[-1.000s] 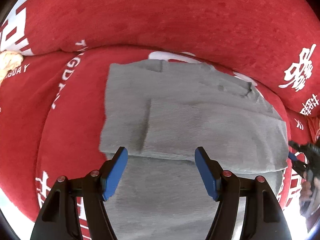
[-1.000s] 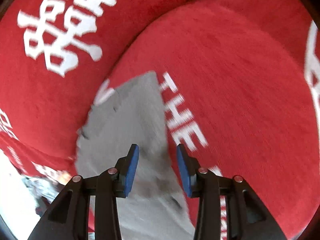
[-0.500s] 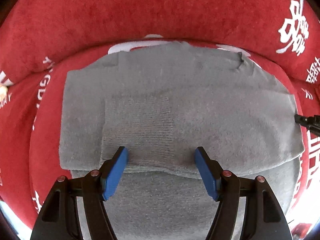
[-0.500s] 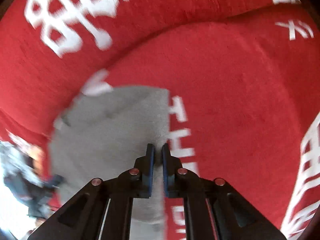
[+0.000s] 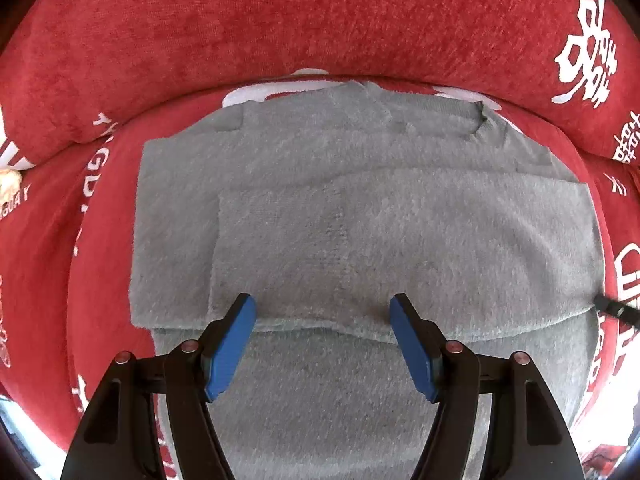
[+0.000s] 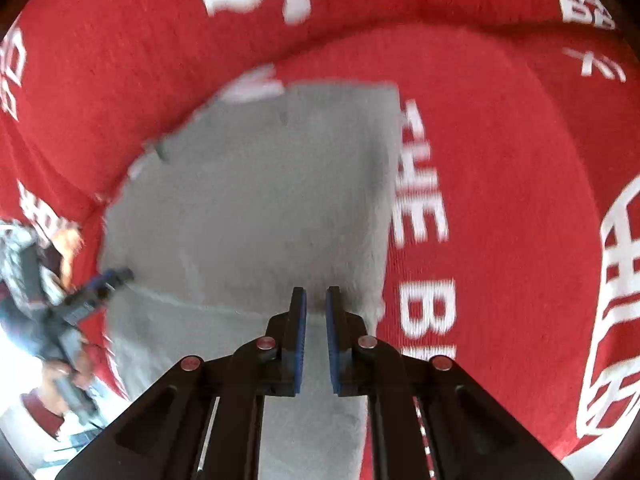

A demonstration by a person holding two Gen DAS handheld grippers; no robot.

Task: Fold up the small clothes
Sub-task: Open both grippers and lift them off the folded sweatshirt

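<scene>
Fingers: my right gripper (image 6: 316,300) seems clenched on the grey garment (image 5: 360,232) edge, lower centre, to fold; left gripper (image 5: 322,312) hangs released.

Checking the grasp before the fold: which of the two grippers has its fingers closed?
The right gripper: its blue fingers stand nearly together at the grey garment's right edge. The left gripper stands wide open.

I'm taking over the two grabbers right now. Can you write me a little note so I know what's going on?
Left gripper: open, holding nothing, above the folded edge.
Right gripper: shut, seemingly pinching the grey garment near its right edge.
The garment lies flat on the red cushion, a sleeve already folded across its body.
Left to do: finish the remaining folds, probably lifting from the pinched edge.
</scene>
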